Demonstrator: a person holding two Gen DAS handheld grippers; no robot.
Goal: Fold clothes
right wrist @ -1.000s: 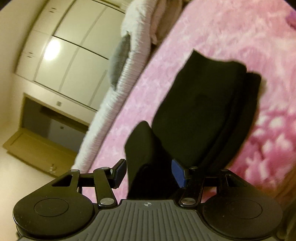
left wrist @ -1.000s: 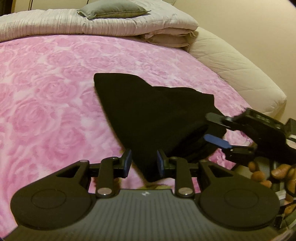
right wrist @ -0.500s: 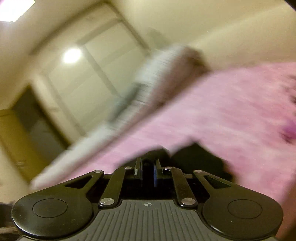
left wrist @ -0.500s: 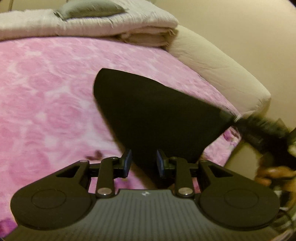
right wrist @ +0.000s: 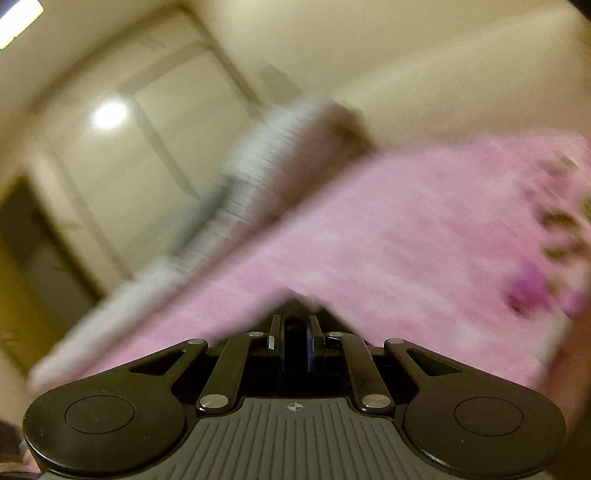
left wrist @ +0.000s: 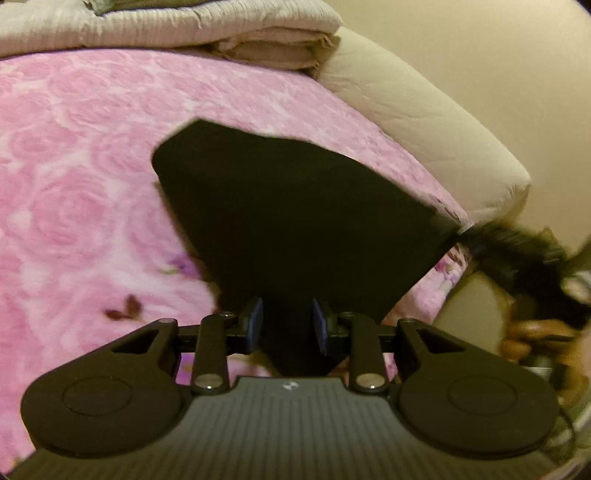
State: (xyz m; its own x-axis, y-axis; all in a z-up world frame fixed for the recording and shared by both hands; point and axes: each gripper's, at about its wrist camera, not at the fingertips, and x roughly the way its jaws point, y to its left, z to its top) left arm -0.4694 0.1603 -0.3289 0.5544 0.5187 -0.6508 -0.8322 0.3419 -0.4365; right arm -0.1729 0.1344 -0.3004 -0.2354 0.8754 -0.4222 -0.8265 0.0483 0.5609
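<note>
Left wrist view: I hold the black garment [left wrist: 295, 221] stretched above the bed's [left wrist: 74, 184] near right corner, left claw [left wrist: 287, 325] gripping its near corner, right claw [right wrist: 294, 339] clenched on the far-right corner.

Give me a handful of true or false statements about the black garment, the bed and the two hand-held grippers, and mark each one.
1. The black cloth garment is stretched between both hand-held grippers. True: the left hand-held gripper and the right hand-held gripper each hold an end.
2. The bed cover is plain blue. False: it is a pink rose-patterned blanket.
3. The right hand-held gripper's jaws stand wide open. False: they are nearly shut, with dark cloth between them.
4. Pale folded bedding lies at the far end of the bed. True.
5. The garment is white. False: it is black.
</note>
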